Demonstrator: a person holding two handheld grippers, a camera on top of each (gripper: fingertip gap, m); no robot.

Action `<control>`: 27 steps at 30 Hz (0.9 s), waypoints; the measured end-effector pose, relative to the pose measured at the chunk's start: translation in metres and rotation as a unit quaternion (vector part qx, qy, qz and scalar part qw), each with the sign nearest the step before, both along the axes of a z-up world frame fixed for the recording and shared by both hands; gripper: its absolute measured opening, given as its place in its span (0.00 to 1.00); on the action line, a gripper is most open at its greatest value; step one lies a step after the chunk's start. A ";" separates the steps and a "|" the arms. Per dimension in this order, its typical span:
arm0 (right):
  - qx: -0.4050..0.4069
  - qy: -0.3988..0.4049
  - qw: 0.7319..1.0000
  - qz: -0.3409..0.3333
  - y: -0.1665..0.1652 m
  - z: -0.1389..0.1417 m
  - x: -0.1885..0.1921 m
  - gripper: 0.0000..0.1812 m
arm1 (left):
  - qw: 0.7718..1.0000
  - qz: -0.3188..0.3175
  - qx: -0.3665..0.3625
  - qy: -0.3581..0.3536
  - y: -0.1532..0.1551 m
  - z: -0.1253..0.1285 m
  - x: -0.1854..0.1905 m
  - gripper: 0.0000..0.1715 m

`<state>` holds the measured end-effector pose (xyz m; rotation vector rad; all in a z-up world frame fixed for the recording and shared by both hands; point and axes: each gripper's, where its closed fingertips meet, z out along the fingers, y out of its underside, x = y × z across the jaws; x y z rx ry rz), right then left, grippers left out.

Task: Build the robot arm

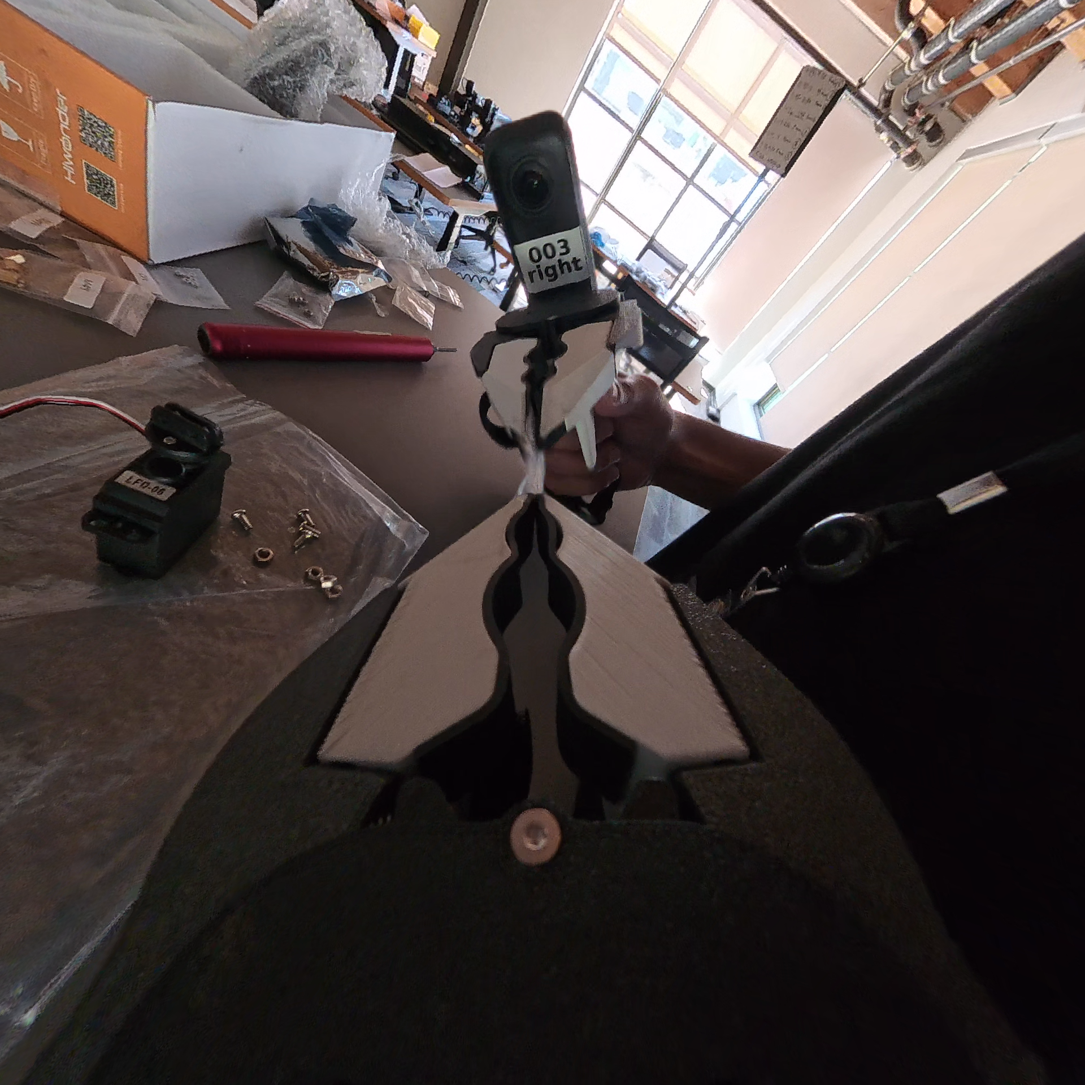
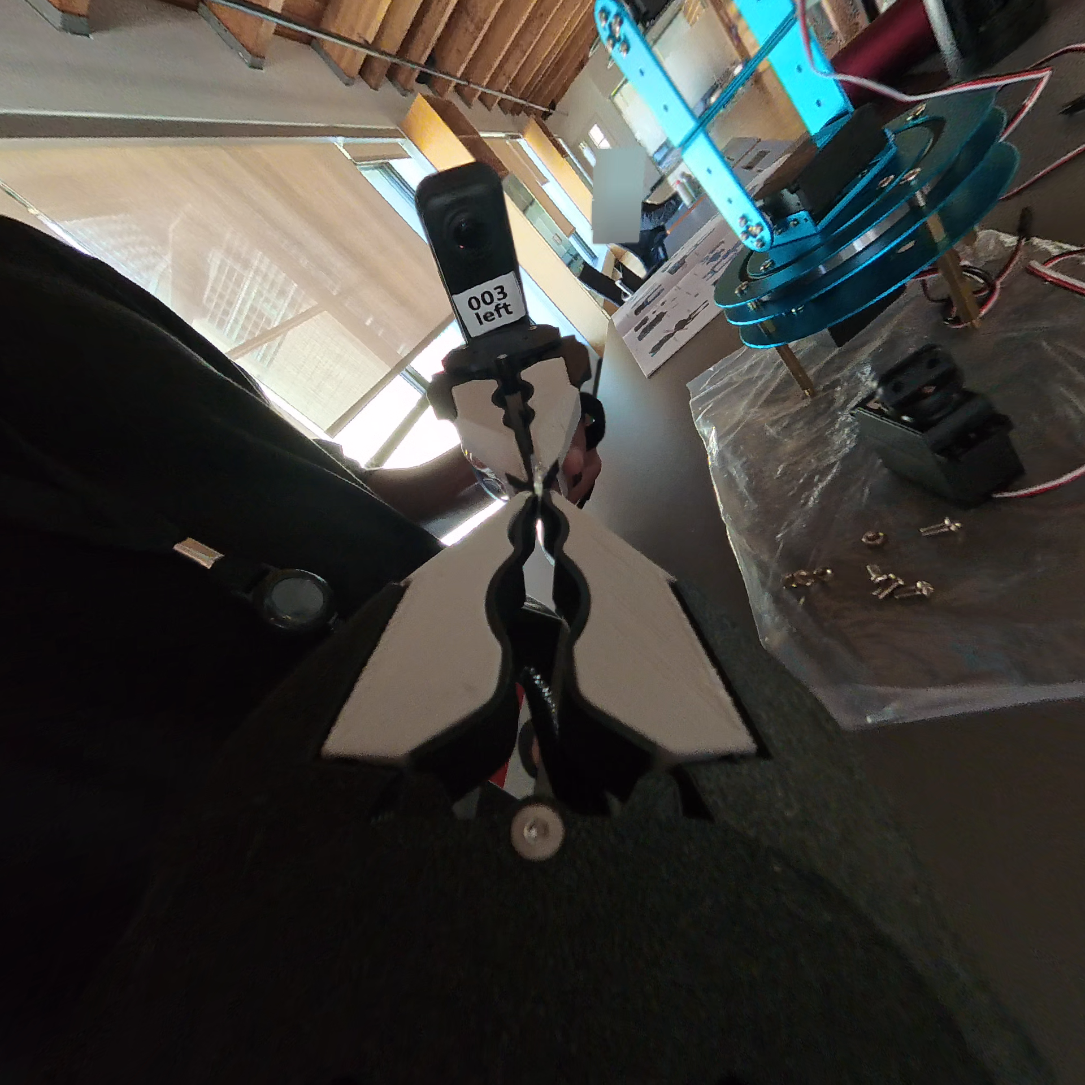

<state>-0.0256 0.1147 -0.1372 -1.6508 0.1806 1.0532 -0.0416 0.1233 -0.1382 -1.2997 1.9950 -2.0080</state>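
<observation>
Two grippers meet tip to tip above the table edge, pinching one small clear plastic bag.

The left gripper (image 1: 533,499) and right gripper (image 2: 535,499) both have fingers pressed together on the crumpled clear bag (image 1: 531,472), held in the air just off the grey table (image 1: 381,423). To one side, well apart, a black servo (image 1: 155,505) and loose screws and nuts (image 1: 293,543) lie on a plastic sheet (image 1: 176,616); a red screwdriver (image 1: 317,347) rests beyond.

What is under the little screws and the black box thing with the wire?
A sheet of clear plastic lies under the black servo and the loose screws and nuts. The brown table shows around it. Nothing shows beneath the servo itself.
</observation>
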 end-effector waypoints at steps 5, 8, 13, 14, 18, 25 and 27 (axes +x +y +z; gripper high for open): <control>-0.009 -0.008 0.999 -0.053 -0.015 0.002 0.039 0.00 | 0.999 0.045 -0.006 0.005 0.038 0.004 0.001 0.00; -0.085 -0.072 0.986 -0.121 0.008 -0.016 0.080 0.00 | 0.997 0.082 -0.005 0.006 0.057 0.011 0.002 0.00; -0.185 -0.195 0.934 -0.235 0.060 -0.020 0.173 0.00 | 0.980 0.198 0.007 0.009 0.104 0.019 -0.003 0.00; -0.190 -0.187 0.936 -0.230 0.072 -0.021 0.181 0.00 | 0.977 0.214 0.012 0.009 0.113 0.019 -0.007 0.01; -0.187 -0.068 0.964 -0.176 0.115 -0.024 0.184 0.00 | 0.968 0.248 0.024 0.014 0.146 0.016 -0.029 0.02; -0.342 -0.261 0.860 -0.274 0.108 -0.081 0.240 0.02 | 0.968 0.250 0.010 0.023 0.194 0.017 -0.052 0.02; -0.357 -0.298 0.837 -0.289 0.104 -0.079 0.249 0.11 | 0.971 0.238 0.021 0.025 0.203 0.013 -0.054 0.03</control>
